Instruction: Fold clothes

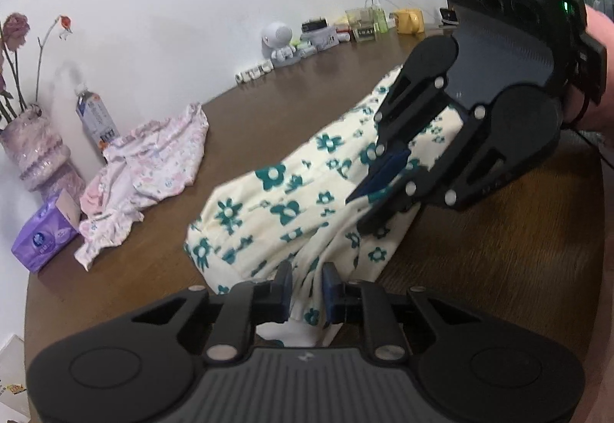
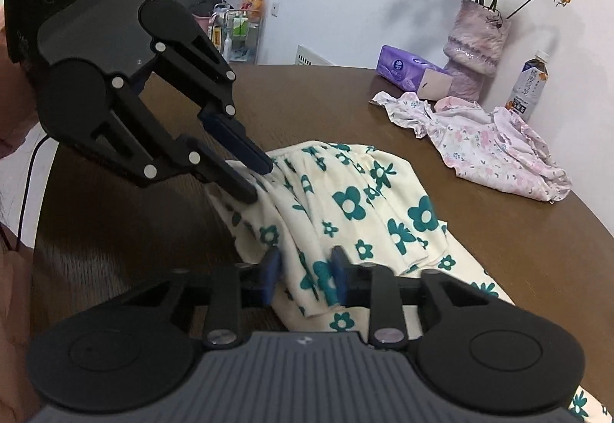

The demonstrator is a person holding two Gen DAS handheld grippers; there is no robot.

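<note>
Cloth: the flowered garment (image 1: pixel 276 200) lies bunched mid-table (image 1: pixel 499 269), right of the vase (image 1: pixel 34 150).
Left gripper (image 1: pixel 307 288): your jaws pinch its edge.
Right gripper (image 2: pixel 305 269): narrow, clamped on a fold.

Your left gripper (image 1: pixel 307 288) points down at a slant, and its two blue pads (image 1: pixel 284 285) squeeze a bunch of the flowery cloth (image 1: pixel 268 200). Your right gripper (image 2: pixel 305 269) tilts down the same way, and its pads pinch another fold of that cloth. The two grippers sit near each other, tips facing. A bit of your hand (image 1: pixel 602 70) shows behind the right one.
</note>
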